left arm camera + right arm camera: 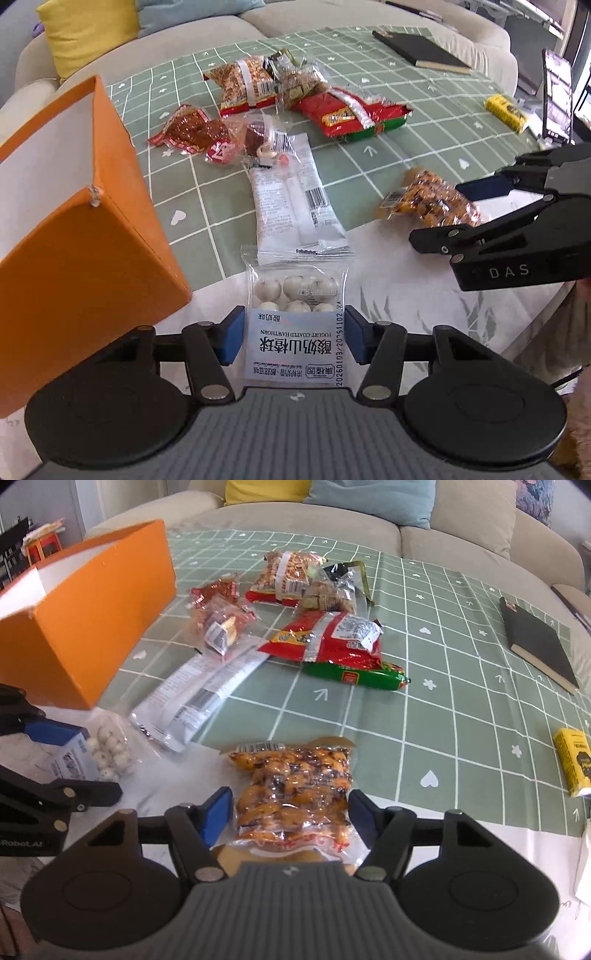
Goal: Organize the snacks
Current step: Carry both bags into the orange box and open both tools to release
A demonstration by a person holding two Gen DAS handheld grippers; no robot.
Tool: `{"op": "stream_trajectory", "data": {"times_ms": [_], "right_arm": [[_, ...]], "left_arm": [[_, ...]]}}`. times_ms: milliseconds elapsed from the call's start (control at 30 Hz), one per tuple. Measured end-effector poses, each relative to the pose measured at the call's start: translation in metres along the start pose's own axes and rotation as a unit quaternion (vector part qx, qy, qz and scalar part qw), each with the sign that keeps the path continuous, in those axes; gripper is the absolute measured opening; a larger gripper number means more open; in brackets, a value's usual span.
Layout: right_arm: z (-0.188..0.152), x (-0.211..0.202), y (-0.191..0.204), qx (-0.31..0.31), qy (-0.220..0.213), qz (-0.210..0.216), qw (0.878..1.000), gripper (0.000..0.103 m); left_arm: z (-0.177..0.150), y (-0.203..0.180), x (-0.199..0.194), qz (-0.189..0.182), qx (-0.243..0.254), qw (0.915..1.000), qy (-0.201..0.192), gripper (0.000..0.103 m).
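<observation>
Orange box (92, 229) left, green cloth (369, 177) clear beyond

Jaws pinch hawthorn packet (295, 325) — tabletop.

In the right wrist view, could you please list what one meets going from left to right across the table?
Orange box → yogurt-coated hawthorn pack → long white packet → orange snack bag between the right gripper's fingers → black notebook → yellow packet.
</observation>
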State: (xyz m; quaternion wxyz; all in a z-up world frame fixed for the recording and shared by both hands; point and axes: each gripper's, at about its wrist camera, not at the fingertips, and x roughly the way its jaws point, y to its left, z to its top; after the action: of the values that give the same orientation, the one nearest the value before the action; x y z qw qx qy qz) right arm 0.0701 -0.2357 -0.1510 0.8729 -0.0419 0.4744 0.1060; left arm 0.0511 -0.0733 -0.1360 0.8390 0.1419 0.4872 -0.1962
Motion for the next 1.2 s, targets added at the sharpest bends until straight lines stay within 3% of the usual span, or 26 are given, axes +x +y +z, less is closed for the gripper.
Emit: {"op": "stream_trajectory", "data": {"times_ms": [300, 500, 667, 967, 1033, 1200], "right_arm": [[0.012, -0.031, 0.007, 0.018, -0.034, 0.006, 0.999, 0.065], [0.038, -0.059, 0.009, 0.04, -0.072, 0.015, 0.997, 0.065], [0.071, -0.081, 0.021, 0.031, -0.105, 0.034, 0.993, 0.065], [0.138, -0.091, 0.089, -0.026, -0.135, 0.099, 0.986, 0.065], [0.151, -0.084, 0.109, -0.043, -0.128, 0.108, 0.985, 0.065], [0.179, -0.056, 0.154, -0.061, -0.075, 0.135, 0.986, 0.065]], "left_arm": [[0.012, 0.009, -0.042, -0.02, -0.038, 0.998, -0.047, 0.063], [0.025, 0.028, -0.092, -0.047, -0.087, 0.988, -0.119, 0.063], [0.039, 0.058, -0.127, -0.004, -0.117, 0.9806, -0.157, 0.063], [0.047, 0.137, -0.143, 0.093, -0.177, 0.969, -0.145, 0.063], [0.05, 0.155, -0.139, 0.112, -0.189, 0.9673, -0.127, 0.063], [0.048, 0.198, -0.129, 0.121, -0.216, 0.9657, -0.079, 0.063]]}}
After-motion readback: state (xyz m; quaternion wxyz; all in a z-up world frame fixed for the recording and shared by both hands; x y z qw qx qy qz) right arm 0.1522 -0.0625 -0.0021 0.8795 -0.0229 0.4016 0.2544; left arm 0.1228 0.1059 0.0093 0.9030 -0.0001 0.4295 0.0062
